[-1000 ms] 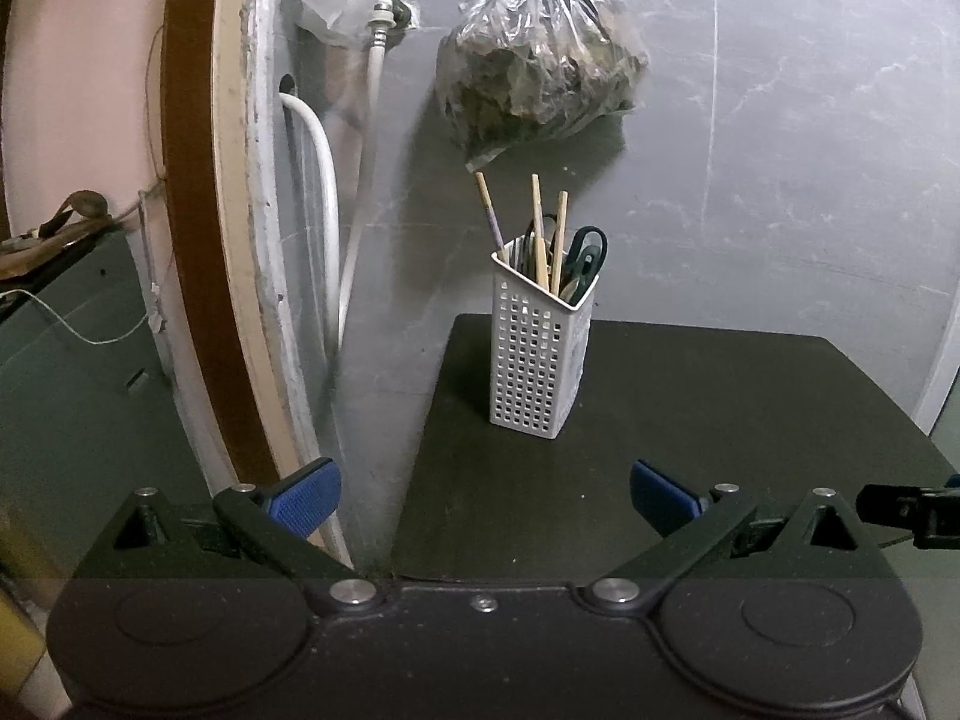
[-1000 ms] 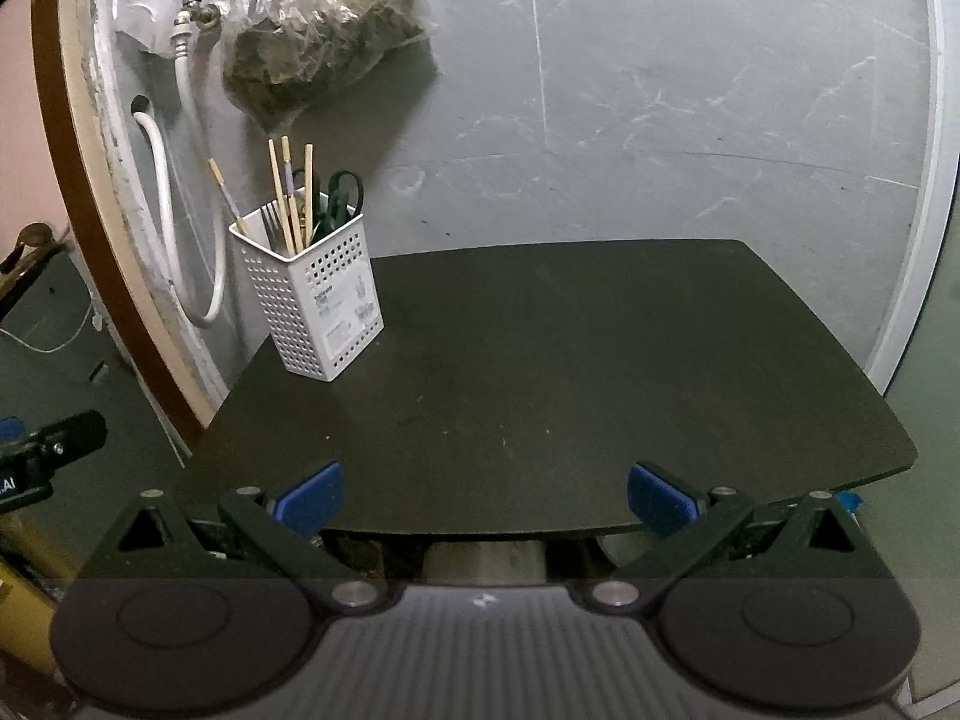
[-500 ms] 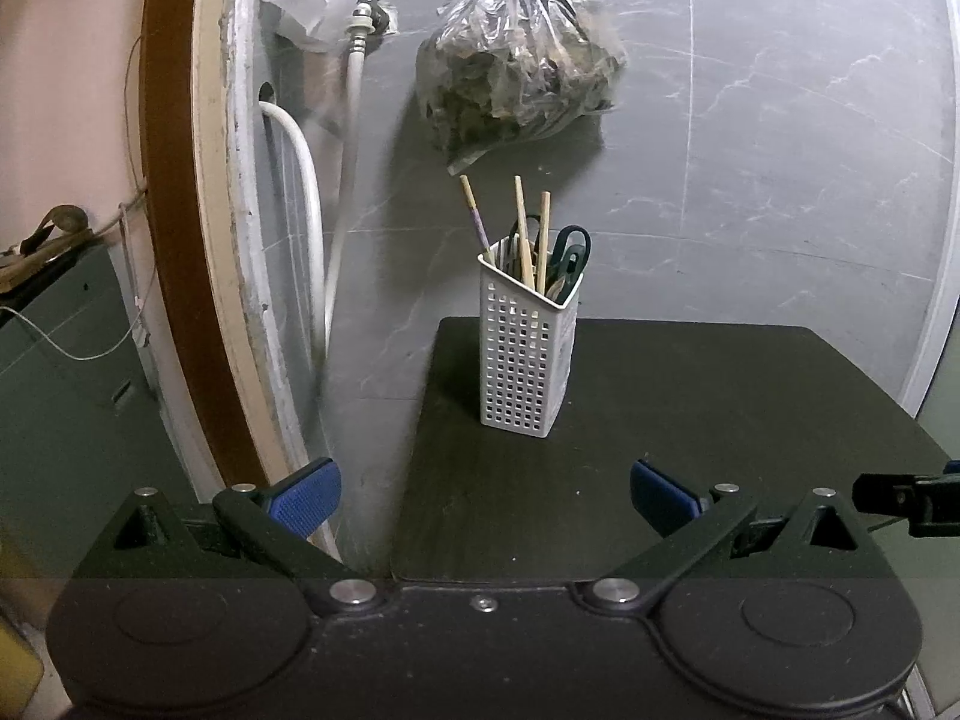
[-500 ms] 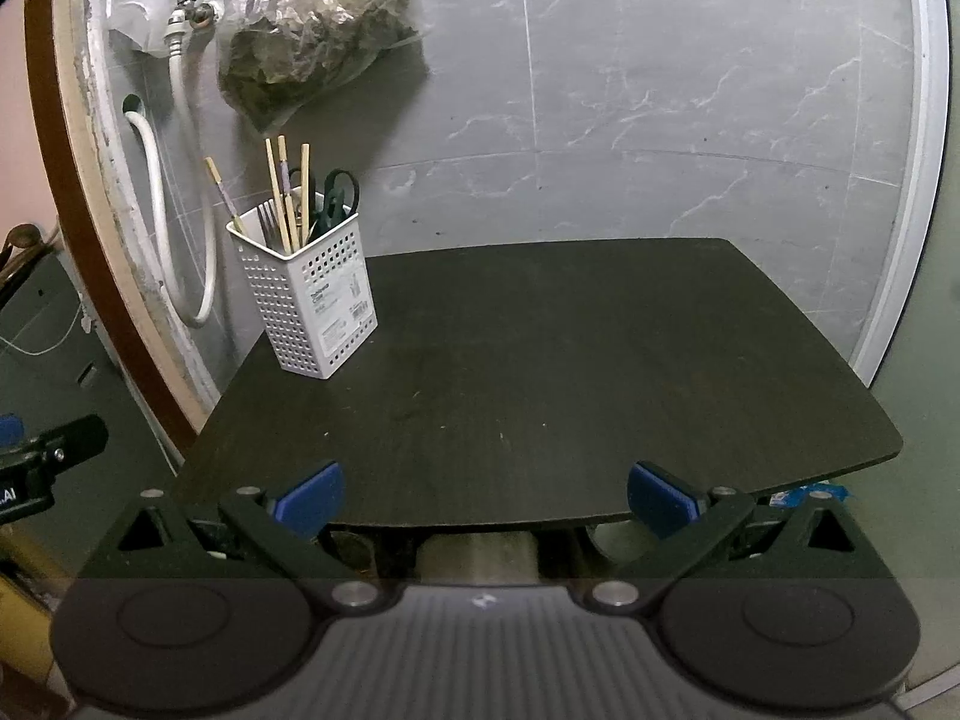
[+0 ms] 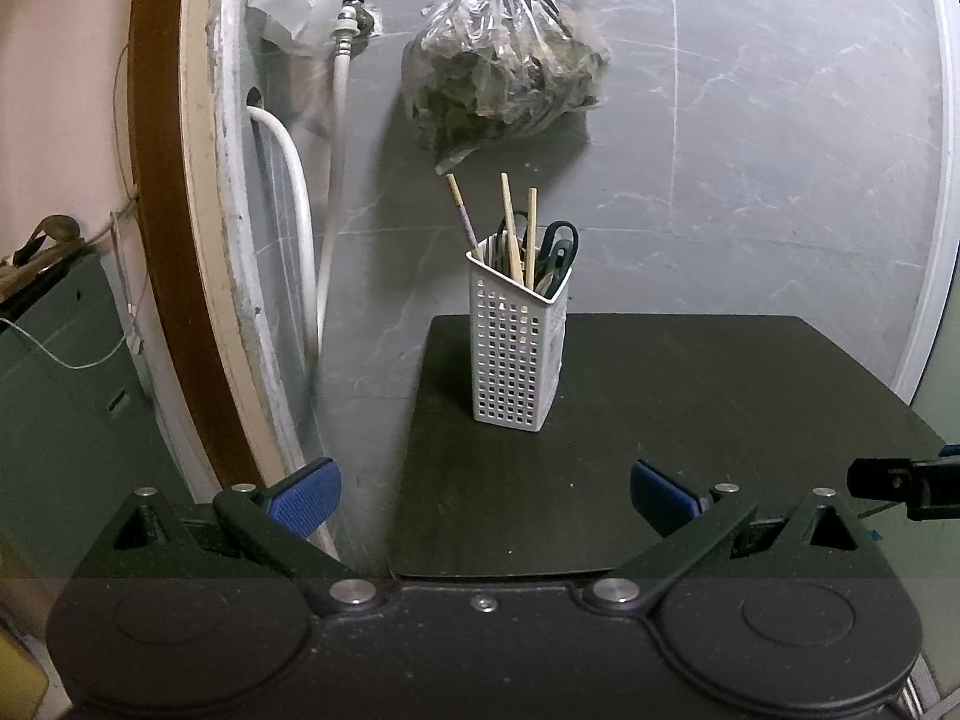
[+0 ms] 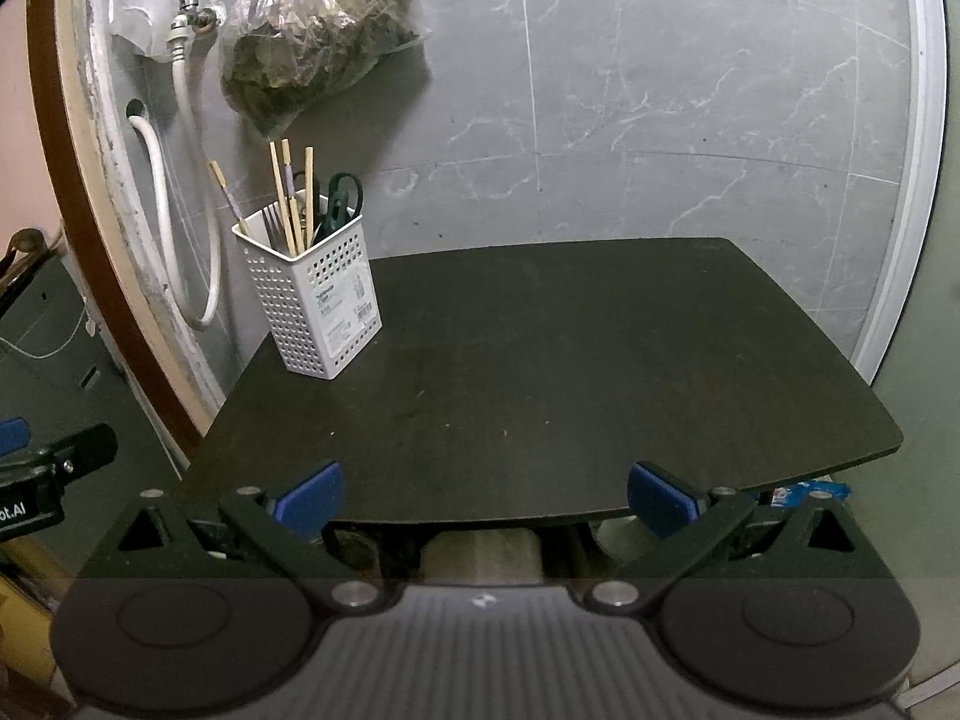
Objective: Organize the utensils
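Both hand-held grippers, left and right, hang spread wide and empty. The utensil basket stands on the tabletop ahead; a careless reach could tip the tall, light basket.

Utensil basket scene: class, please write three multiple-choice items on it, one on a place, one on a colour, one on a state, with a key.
1. Where on the table does the basket stand?
A. far left corner
B. centre
C. near right edge

2. What colour are the scissors' handles?
A. red
B. dark green
C. yellow

3. How does the right gripper stand?
A. shut on a chopstick
B. shut on nothing
C. open, holding nothing

Key:
1 A, the basket sits by the wall at the table's left back corner.
2 B, dark green loops stick out above the rim.
3 C, its blue pads are wide apart with only table between them.
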The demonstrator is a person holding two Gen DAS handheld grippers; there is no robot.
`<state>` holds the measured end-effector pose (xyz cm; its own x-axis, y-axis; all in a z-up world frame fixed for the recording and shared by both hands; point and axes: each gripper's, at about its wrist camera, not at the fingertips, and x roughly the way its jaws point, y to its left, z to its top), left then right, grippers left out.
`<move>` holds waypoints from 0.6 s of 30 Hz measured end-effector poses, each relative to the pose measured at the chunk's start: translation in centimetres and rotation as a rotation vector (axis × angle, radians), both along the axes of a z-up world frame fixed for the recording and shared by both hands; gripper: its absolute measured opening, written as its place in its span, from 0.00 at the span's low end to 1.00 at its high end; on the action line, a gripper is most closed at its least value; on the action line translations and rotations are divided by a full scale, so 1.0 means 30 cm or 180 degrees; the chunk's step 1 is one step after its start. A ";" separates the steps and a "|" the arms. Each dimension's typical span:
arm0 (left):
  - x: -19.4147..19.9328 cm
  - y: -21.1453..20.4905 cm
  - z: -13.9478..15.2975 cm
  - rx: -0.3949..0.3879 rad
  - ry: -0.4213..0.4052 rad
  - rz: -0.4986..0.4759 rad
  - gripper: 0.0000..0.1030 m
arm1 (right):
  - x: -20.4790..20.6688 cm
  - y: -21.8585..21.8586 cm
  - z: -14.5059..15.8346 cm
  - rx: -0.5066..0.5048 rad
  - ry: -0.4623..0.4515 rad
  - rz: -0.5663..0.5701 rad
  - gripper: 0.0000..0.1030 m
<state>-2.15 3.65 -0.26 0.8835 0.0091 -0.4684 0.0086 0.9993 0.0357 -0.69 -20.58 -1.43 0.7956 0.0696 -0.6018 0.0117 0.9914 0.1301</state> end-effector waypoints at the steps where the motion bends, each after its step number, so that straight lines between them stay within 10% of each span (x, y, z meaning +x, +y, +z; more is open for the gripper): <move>1: -0.002 -0.001 0.000 0.0003 -0.0003 -0.0001 0.99 | -0.002 -0.001 0.000 0.0005 -0.0004 0.0003 1.00; 18: -0.019 -0.005 0.003 0.0050 -0.0017 0.0009 0.99 | -0.005 -0.001 0.002 0.0028 -0.0012 0.0043 1.00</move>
